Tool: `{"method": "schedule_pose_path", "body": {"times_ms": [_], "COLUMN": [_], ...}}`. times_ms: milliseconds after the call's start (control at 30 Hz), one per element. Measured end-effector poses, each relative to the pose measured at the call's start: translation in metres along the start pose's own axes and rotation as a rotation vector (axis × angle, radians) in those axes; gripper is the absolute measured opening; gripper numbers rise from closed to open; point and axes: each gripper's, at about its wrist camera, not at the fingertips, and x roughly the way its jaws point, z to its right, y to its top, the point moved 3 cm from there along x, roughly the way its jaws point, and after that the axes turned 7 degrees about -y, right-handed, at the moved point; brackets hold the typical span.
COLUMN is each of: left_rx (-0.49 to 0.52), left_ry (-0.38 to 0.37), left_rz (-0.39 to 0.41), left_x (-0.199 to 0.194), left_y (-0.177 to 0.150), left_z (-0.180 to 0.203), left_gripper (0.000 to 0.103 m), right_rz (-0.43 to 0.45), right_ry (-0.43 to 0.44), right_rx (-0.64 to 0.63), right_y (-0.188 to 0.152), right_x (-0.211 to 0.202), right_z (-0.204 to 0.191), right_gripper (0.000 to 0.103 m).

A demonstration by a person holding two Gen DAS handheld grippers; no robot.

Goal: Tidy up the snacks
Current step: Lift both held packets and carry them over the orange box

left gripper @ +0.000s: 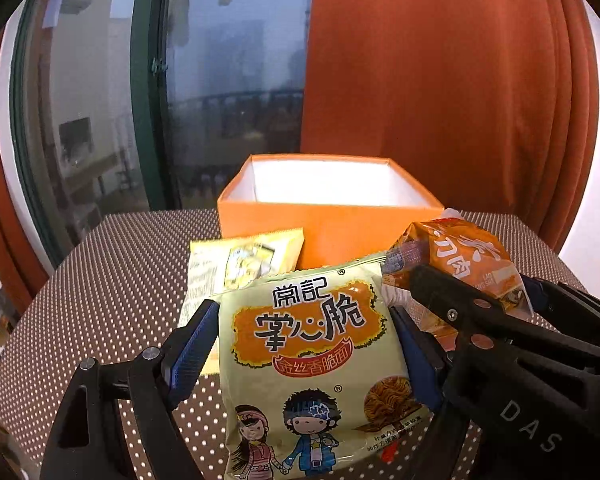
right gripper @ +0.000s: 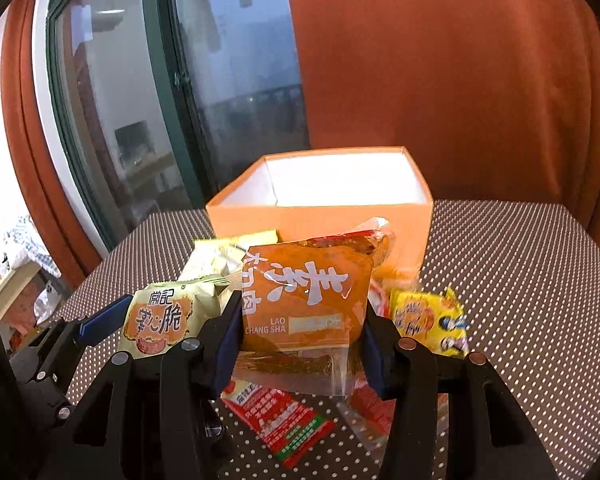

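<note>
A: Okay, what have I got in the left gripper (left gripper: 302,344)?

B: The pale green noodle snack pack (left gripper: 308,364) — blue pads pressing both its sides, jaws fairly wide around it, held above the dotted table (left gripper: 112,280).

A: And my right gripper (right gripper: 300,332)?

B: Closed on the orange pouch (right gripper: 306,300), narrower spread. From the left camera it sits at two o'clock of the green pack, just beside it.

A: Where's the orange box (right gripper: 324,216)?

B: Twelve o'clock in both views — open, white inside, contents hidden. A yellow packet (right gripper: 430,320) lies at three o'clock of the pouch, a red sachet (right gripper: 278,416) at six, another pale yellow pack (left gripper: 244,260) near the box.
</note>
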Motion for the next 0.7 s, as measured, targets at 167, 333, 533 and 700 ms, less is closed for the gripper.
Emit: {"method": "schedule_pose_path", "body": {"times_ms": [167, 333, 533, 700], "left_rx": [0.007, 0.013, 0.004, 0.002], "left_ry": [-0.008, 0.009, 0.034, 0.050], "left_rz": [0.035, 0.062, 0.067, 0.076], "left_x": [0.001, 0.002, 0.012, 0.024], "left_y": [0.019, 0.038, 0.058, 0.076], "left_z": [0.003, 0.005, 0.003, -0.002], "left_gripper": [0.085, 0.085, 0.085, 0.085], "right_rz": [0.047, 0.081, 0.112, 0.120], "right_ry": [-0.007, -0.002, -0.007, -0.002], "right_rx": [0.000, 0.009, 0.004, 0.010], "right_y": [0.014, 0.030, 0.051, 0.065], "right_x": [-0.004, -0.004, 0.005, 0.020], "right_z": [0.003, 0.005, 0.003, 0.004], "right_gripper": [0.054, 0.054, 0.054, 0.054]}}
